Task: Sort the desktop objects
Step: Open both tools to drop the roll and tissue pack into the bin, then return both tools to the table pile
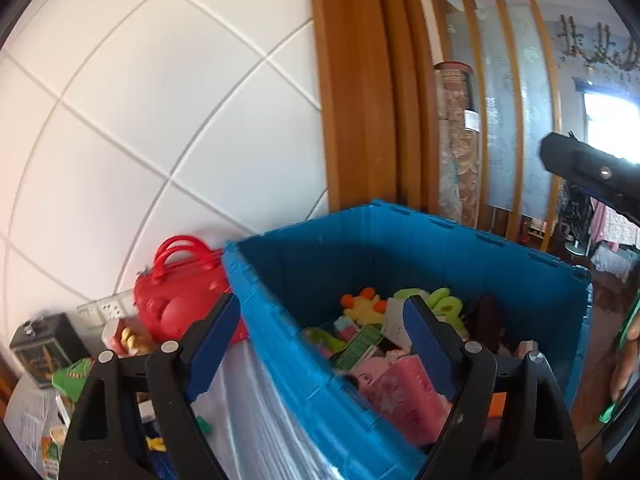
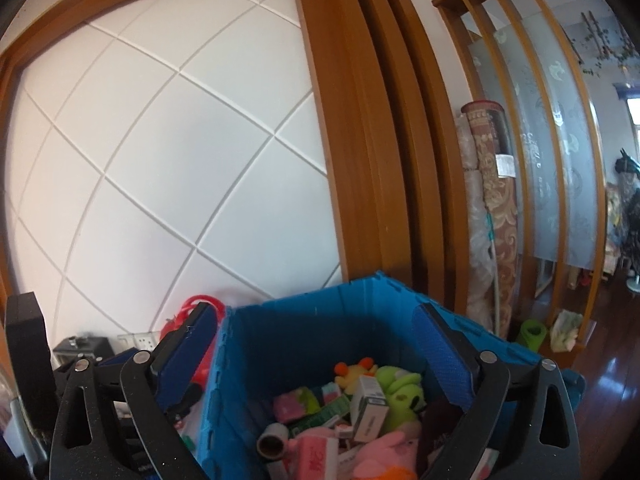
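A blue plastic crate [image 1: 440, 232] stands in front of me, full of small things: a yellow plush with orange tips [image 1: 364, 308], a green plush [image 2: 400, 396], a white carton [image 2: 370, 408], pink packets [image 1: 404, 396] and a brown-cored roll [image 2: 272, 446]. My left gripper [image 1: 322, 302] is open, straddling the crate's near left wall, and nothing is between its blue pads [image 1: 212, 348]. Over the crate's inside my right gripper [image 2: 314, 312] also stands open and empty.
A red handbag [image 1: 176, 292] leans on the white tiled wall left of the crate. A black tin [image 1: 40, 344], a wall socket [image 1: 108, 308] and a green toy [image 1: 76, 372] sit at the far left. Rolled rugs [image 2: 492, 208] stand by a wooden screen. A hand [image 1: 628, 356] shows at the right edge.
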Available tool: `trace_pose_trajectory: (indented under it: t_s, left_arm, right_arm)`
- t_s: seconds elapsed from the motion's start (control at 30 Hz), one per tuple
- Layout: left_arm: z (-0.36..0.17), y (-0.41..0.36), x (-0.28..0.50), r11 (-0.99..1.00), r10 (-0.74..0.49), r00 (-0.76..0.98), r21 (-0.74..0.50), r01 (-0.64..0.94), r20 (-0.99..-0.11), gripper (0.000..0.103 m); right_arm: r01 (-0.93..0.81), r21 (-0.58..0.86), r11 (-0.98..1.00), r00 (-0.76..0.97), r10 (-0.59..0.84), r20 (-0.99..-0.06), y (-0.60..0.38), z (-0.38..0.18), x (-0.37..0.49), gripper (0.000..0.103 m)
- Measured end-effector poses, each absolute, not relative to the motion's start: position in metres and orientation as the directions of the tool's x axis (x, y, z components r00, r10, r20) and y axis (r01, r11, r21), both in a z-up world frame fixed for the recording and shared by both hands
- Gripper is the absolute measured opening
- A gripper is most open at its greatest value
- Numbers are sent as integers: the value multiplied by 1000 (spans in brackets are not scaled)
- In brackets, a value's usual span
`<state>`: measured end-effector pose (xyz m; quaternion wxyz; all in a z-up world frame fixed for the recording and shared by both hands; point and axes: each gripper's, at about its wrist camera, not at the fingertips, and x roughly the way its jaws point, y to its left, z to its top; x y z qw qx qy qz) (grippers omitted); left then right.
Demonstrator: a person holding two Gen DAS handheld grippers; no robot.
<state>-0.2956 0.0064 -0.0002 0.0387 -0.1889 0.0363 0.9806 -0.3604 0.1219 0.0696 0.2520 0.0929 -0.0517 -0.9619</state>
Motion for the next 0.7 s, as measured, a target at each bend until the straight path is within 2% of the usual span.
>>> trace_pose_trajectory:
  t_s: [0.33,0.7]
  left_arm:
    - [-54,-96,-239,-996,-87,-897,56,70,-434,84]
    - [-99,-250,-165,-965,-262,-818,115,236,-512,84]
  right_arm:
    - [548,154,-822,-798,-570,-196,78,40,-308,102]
    - [699,159,-698,-633,-706,-318,-47,-8,-242,102]
